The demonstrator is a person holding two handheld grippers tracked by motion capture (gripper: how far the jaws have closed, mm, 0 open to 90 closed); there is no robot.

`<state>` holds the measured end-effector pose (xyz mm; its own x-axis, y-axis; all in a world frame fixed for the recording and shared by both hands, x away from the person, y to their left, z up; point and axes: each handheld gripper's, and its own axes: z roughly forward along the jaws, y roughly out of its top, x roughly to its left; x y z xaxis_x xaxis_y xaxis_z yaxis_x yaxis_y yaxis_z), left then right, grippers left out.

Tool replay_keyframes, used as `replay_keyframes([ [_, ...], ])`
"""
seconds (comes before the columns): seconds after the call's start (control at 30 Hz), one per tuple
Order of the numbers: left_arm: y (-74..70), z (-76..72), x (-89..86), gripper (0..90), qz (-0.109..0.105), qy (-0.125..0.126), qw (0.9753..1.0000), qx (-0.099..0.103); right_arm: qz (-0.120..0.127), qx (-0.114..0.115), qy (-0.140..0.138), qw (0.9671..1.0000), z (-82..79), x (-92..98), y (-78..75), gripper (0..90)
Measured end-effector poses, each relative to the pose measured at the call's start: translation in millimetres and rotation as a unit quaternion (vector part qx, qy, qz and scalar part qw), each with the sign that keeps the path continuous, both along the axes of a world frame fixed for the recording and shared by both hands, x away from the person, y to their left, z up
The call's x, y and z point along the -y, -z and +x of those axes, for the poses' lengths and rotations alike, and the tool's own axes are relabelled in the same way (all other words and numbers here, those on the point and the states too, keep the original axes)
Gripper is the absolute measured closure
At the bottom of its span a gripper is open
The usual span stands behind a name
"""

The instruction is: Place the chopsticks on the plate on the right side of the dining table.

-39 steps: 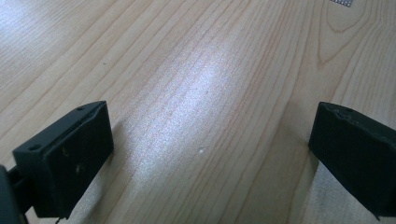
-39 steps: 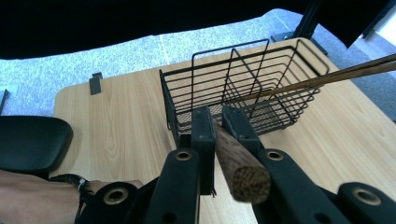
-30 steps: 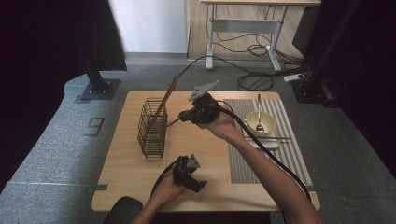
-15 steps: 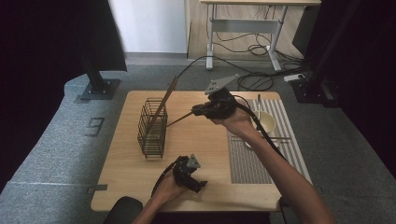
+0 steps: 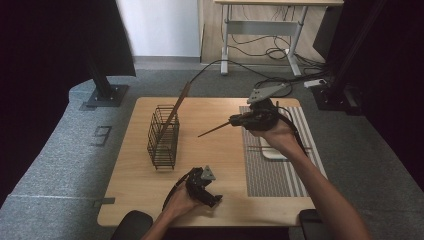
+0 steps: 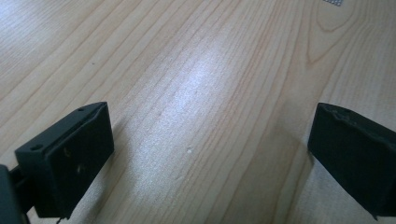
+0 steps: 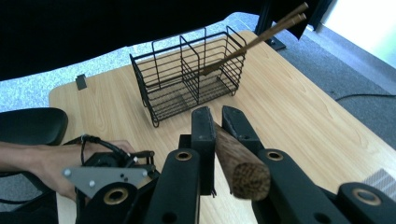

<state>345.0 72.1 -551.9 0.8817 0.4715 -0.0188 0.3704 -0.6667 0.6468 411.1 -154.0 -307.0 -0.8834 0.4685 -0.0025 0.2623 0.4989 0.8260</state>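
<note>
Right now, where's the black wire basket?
High view: black wire basket stands on the left part of the wooden table, brown chopsticks leaning in it, beyond the left gripper.

Two black jaws of the left gripper (image 6: 205, 158) are seen spread wide apart just above a pale wooden table (image 6: 201, 70). Nothing is held between them.

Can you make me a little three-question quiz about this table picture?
1. True or false: the right tool grips a wooden stick.
2. What already leans in the wire basket? A) chopsticks B) a spoon C) nothing
3. Is the left tool open or shut?

Key: 1 true. 2 A, the chopsticks. 3 open, its jaws wide apart above bare table.
</note>
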Motion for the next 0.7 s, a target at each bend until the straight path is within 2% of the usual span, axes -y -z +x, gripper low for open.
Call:
replay_keyframes([
  [0.4,-16.2,3.0,-14.5,10.2,-0.017,-0.001,0.9997,0.019,-0.004,-0.009,0.012,0.9999,-12.6,31.8,16.0,82.7],
  [0.53,-23.8,4.0,-22.4,14.3,-0.032,-0.006,0.9991,0.029,-0.007,-0.015,0.014,0.9998,-17.5,39.4,24.4,82.7],
  [0.7,-28.7,4.8,-27.2,16.5,-0.037,-0.006,0.9985,0.039,-0.010,-0.023,0.013,0.9996,-23.0,45.0,33.7,82.7],
])
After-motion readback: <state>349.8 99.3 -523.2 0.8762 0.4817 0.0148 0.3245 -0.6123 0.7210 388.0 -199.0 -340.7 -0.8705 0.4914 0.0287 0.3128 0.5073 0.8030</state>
